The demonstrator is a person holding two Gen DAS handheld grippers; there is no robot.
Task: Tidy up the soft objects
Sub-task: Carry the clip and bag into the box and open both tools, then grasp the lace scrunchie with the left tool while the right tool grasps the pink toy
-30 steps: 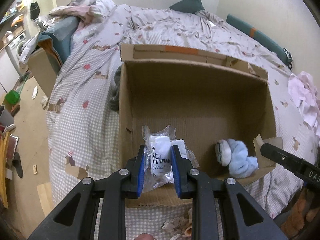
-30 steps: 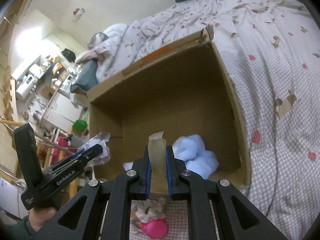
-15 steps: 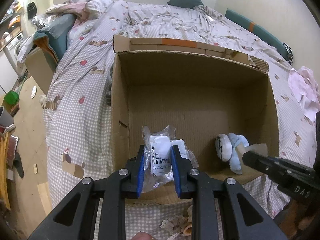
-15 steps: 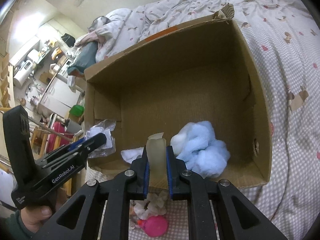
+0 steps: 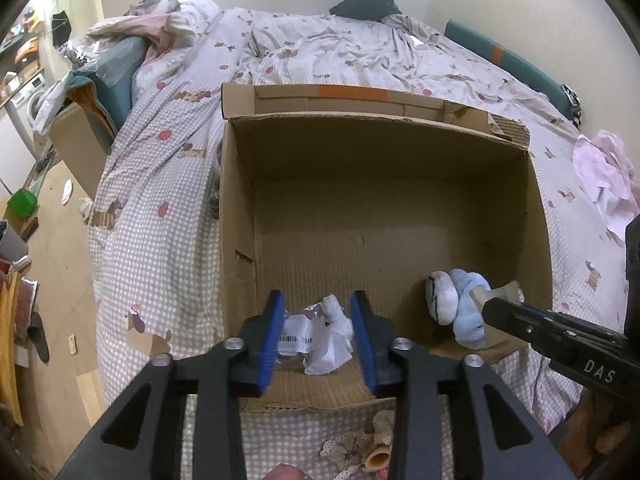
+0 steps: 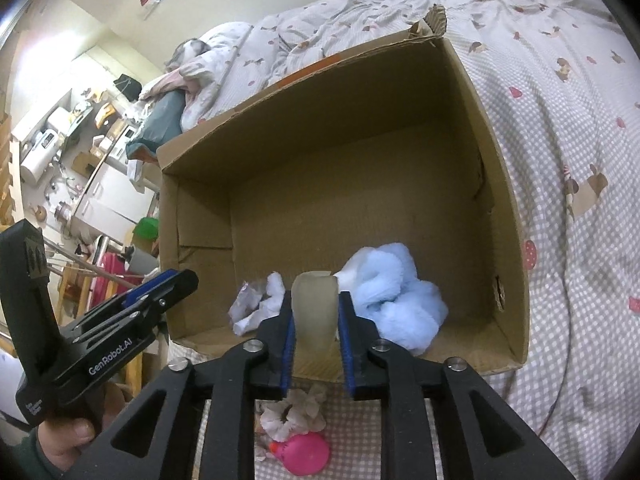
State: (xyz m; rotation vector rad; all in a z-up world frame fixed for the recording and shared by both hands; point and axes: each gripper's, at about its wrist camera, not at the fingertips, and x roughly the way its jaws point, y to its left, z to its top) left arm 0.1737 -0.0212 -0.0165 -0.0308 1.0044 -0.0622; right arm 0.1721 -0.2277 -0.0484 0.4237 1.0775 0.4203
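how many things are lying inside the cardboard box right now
2: a plastic-wrapped white packet near the front left, and a blue plush toy at the front right of the cardboard box. Nothing else shows inside.

Two wrist fisheyes over one open box on a bed

The left wrist view looks forward and down past the left gripper (image 5: 318,334) into the cardboard box (image 5: 384,128) from its near edge, close in. The right wrist view faces the same box (image 6: 508,216) from the near right, angled leftward; both share the box interior and the blue plush (image 5: 460,306) (image 6: 396,300).
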